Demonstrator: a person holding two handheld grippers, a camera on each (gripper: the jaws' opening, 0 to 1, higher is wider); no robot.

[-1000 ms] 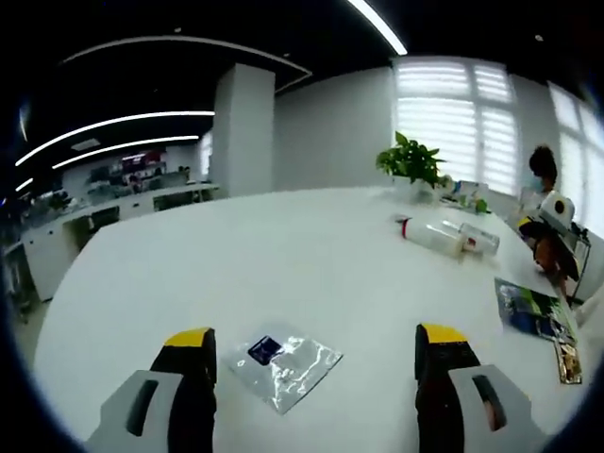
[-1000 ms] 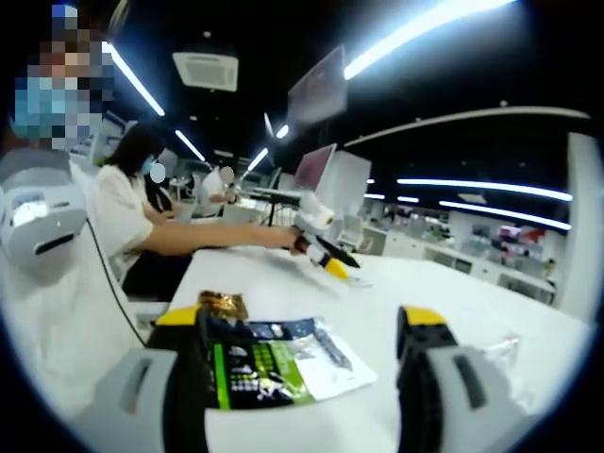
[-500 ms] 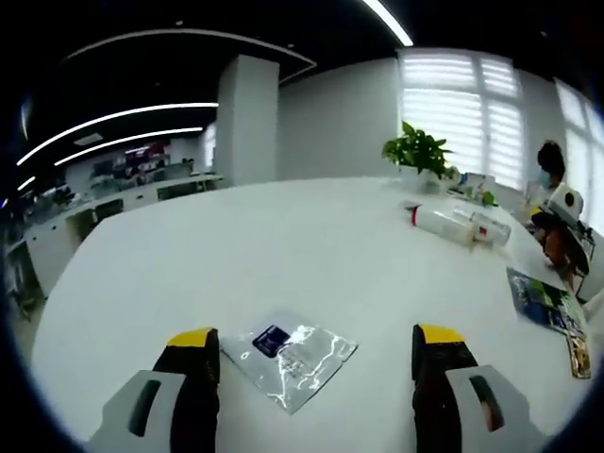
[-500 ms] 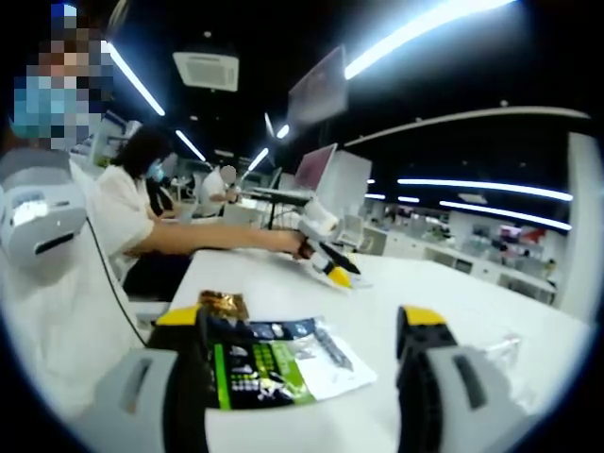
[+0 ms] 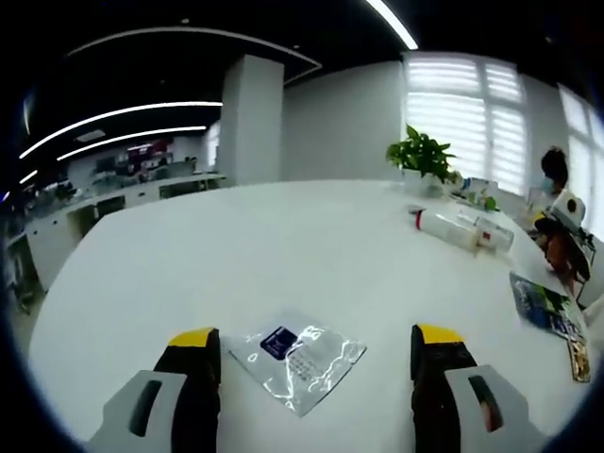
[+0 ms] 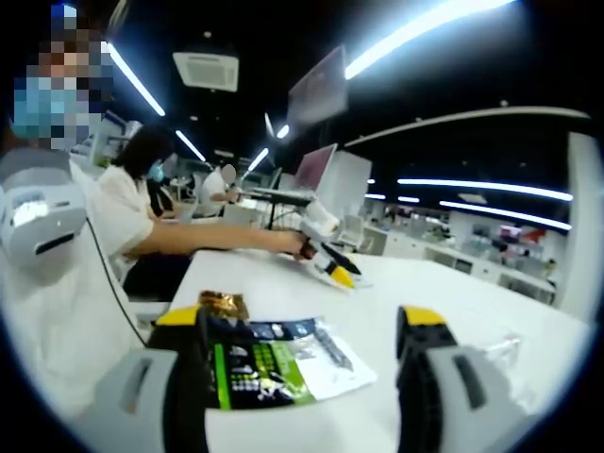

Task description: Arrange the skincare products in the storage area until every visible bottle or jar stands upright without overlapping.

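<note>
My left gripper (image 5: pixel 316 349) is open just above the white table (image 5: pixel 236 245), its jaws standing on either side of a clear plastic sachet with a dark label (image 5: pixel 295 353). Far off at the right, two pale bottles (image 5: pixel 460 228) lie on their sides near a potted plant (image 5: pixel 420 156). My right gripper (image 6: pixel 307 335) is open too, low over the table, with a green and blue printed packet (image 6: pixel 274 360) lying between its jaws. A small gold packet (image 6: pixel 221 304) lies just beyond the printed one.
Across the table a person in white (image 6: pixel 123 226) reaches out with another yellow-tipped gripper (image 6: pixel 326 260) resting on the tabletop. A second person in white (image 6: pixel 38 311) stands close at the left. Printed packets (image 5: pixel 545 307) lie at the table's right edge in the left gripper view.
The left gripper view has crept forward and shifted, so the clear sachet now sits a little further right between the jaws. The other person's gripper dipped onto the table.
</note>
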